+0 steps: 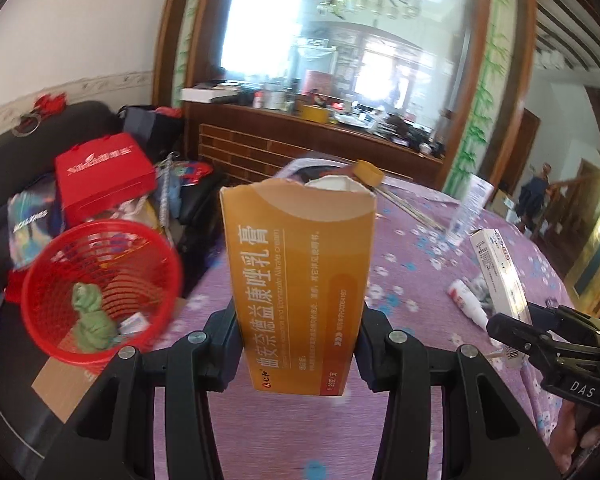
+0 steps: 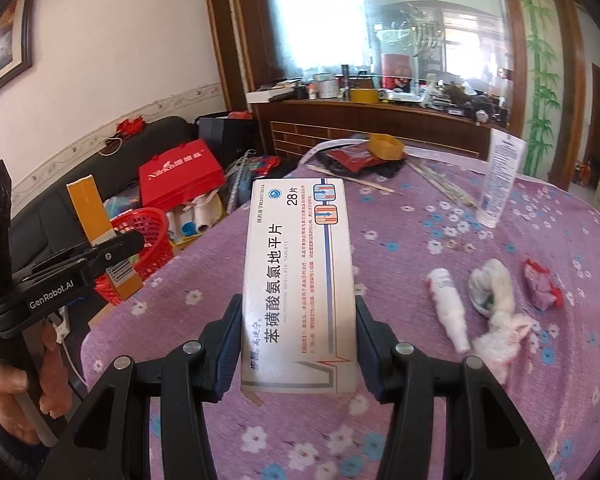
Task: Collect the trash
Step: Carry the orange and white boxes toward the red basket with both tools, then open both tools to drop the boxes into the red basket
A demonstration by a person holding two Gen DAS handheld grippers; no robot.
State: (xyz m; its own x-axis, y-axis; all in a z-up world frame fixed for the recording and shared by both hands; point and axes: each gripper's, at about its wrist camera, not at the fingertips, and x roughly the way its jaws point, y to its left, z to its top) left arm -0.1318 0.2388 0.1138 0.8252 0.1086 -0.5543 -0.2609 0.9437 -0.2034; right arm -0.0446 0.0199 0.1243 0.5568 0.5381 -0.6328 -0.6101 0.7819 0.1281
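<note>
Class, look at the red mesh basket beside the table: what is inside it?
Inside the red basket lie a crumpled green wad and a small pale packet on the bottom. Anything beneath the wad is hidden.

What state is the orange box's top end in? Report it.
Open. The orange box, held between the left gripper's fingers, shows a torn, gaping top edge.

Orange carton (image 1: 300, 280), white tablet box (image 2: 300, 280), red mesh basket (image 1: 100, 292), purple floral tablecloth (image 2: 420, 216).
</note>
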